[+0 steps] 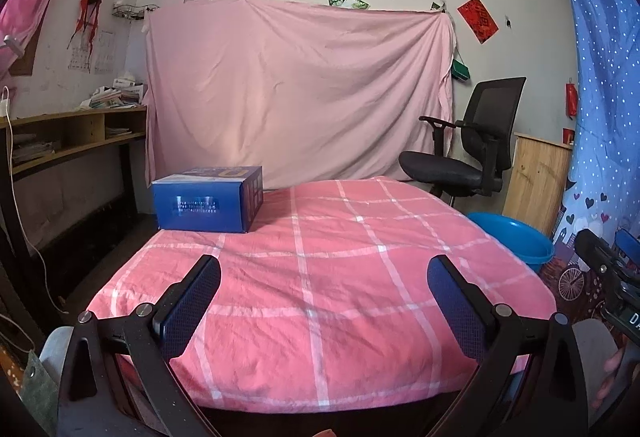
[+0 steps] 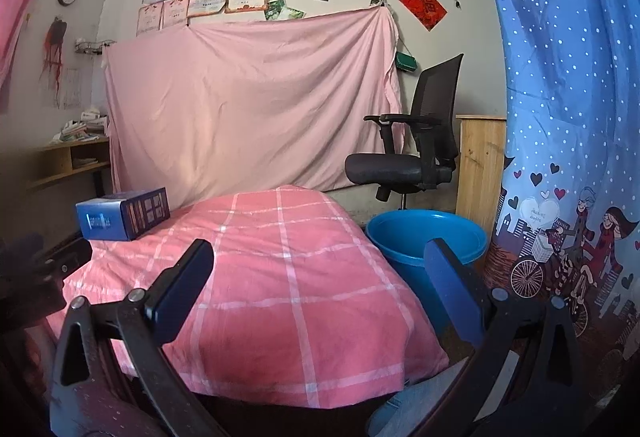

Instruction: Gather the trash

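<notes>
A blue cardboard box (image 1: pixel 208 199) lies at the far left corner of a table covered with a pink checked cloth (image 1: pixel 340 277); it also shows in the right wrist view (image 2: pixel 122 214). A blue plastic bucket (image 2: pixel 424 237) stands on the floor right of the table, also in the left wrist view (image 1: pixel 516 237). My left gripper (image 1: pixel 324 277) is open and empty over the table's near half. My right gripper (image 2: pixel 320 261) is open and empty, above the table's right edge near the bucket. I see no loose trash on the cloth.
A black office chair (image 1: pixel 468 153) stands behind the table at the right. A pink sheet (image 1: pixel 300 89) hangs on the back wall. Wooden shelves (image 1: pixel 76 137) with papers are at the left. A blue dotted curtain (image 2: pixel 568 117) hangs at the right.
</notes>
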A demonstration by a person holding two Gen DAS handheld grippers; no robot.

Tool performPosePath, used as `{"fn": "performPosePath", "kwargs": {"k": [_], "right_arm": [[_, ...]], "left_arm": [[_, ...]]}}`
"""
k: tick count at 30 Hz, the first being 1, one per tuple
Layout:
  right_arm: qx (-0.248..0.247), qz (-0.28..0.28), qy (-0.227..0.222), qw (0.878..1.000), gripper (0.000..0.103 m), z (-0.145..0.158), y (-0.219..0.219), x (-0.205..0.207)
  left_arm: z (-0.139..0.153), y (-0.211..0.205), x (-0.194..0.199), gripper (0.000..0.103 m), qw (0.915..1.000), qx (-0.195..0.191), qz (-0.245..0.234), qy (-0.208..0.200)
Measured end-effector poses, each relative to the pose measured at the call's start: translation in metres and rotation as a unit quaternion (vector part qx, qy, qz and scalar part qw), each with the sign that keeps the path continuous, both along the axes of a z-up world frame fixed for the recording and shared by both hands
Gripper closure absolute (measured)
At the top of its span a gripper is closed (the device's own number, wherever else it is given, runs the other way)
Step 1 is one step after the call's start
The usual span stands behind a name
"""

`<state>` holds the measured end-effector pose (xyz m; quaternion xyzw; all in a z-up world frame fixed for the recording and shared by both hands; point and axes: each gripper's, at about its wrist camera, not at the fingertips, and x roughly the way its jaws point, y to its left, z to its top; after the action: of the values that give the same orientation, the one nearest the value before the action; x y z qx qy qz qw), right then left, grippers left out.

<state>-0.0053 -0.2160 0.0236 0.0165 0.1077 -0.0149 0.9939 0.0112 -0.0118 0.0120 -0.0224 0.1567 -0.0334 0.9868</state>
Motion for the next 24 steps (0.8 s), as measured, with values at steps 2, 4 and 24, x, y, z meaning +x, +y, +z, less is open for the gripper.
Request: {"fn": "performPosePath", "kwargs": {"k": [2,4,24], "right_arm": [[-0.004,0.002,0.003,1.000,0.000,-0.0017,0.0014,0.0015],[-0.004,0.002,0.006,1.000,0.000,-0.0036,0.0017,0.0027],[-0.008,-0.014,0.023,1.000,0.000,-0.0097,-0.0027,0.0018]], "left_arm": [[-0.0020,0.0024,0.0010,0.002,1.0000,-0.003,0.004,0.005],[-0.0024,0.0048,0.0018,0.002,0.9999,-0.006,0.010,0.006],[-0.0075,0.0081,-0.0039,0.002,0.9997,0.003,0.024,0.002]]}}
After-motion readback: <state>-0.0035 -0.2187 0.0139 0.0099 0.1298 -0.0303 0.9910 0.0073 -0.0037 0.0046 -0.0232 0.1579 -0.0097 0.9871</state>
